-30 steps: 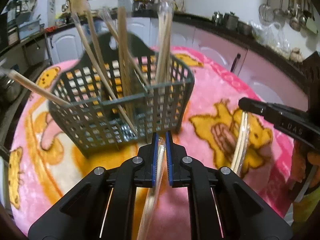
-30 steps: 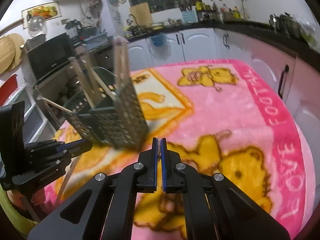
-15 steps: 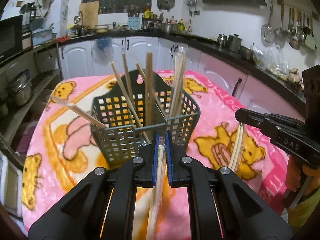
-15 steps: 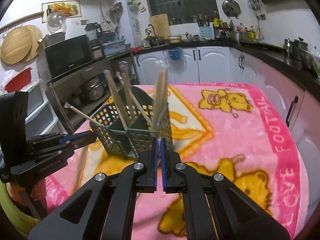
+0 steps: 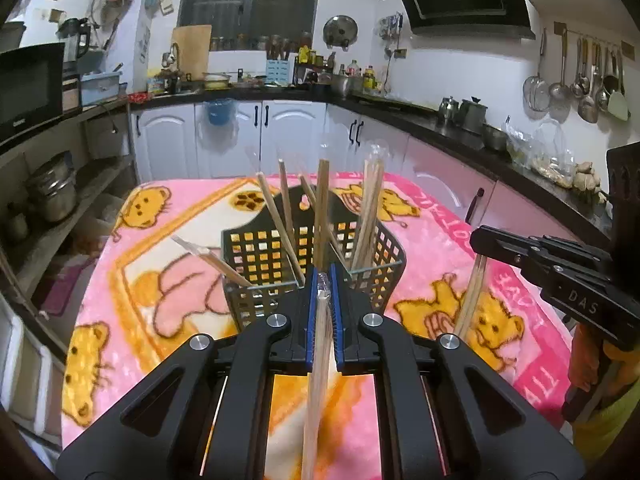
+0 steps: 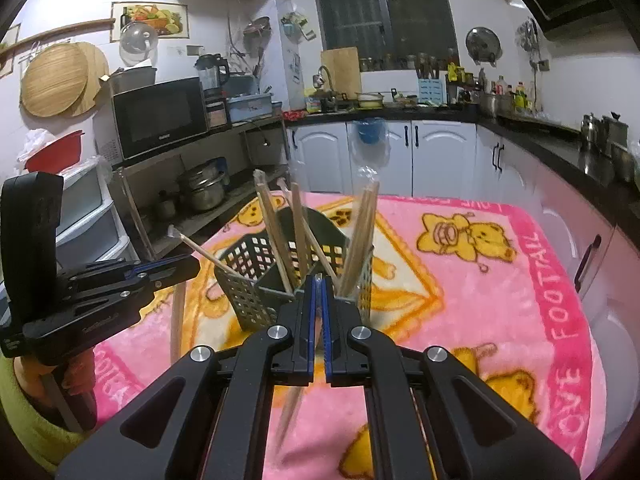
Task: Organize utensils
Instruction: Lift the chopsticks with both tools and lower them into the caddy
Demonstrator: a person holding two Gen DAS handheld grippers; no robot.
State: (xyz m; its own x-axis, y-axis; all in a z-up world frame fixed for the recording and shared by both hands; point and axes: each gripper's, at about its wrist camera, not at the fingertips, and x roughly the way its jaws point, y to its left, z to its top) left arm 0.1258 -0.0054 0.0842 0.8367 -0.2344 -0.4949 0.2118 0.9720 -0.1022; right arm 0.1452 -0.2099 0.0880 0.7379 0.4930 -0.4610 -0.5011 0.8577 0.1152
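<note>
Most of the sorting looks done: the dark mesh utensil basket (image 5: pixel 312 256) stands upright near the middle of the bench (image 5: pixel 448 216), on a pink bear-print blanket (image 6: pixel 500 280), and already holds several wrapped pairs of wooden chopsticks (image 5: pixel 370 208) leaning out of its compartments, with one pair poking out toward the bench's left edge. No loose utensils show on the blanket in either view, so what remains, by my reading, is the two pairs in hand

The left gripper (image 5: pixel 323 312) has its jaws nearly together, clamped on a wrapped chopstick pair (image 5: pixel 318 380) that runs back between them and hangs down toward the camera, its clear wrapper tip sticking up just past the jaws. The right gripper (image 6: pixel 316 320) is likewise pinched tight on a second chopstick pair (image 6: pixel 290 408), which trails below and behind the jaws, slightly blurred

Both tools point somewhat downward at the basket from the near edge of the bench, side by side, each visible in the other's view, the right one (image 5: pixel 560 280) off toward the bench's right edge. Both held pairs sit short of the basket rim, not yet over any compartment; each would need its hanging end brought above the rim before release
</note>
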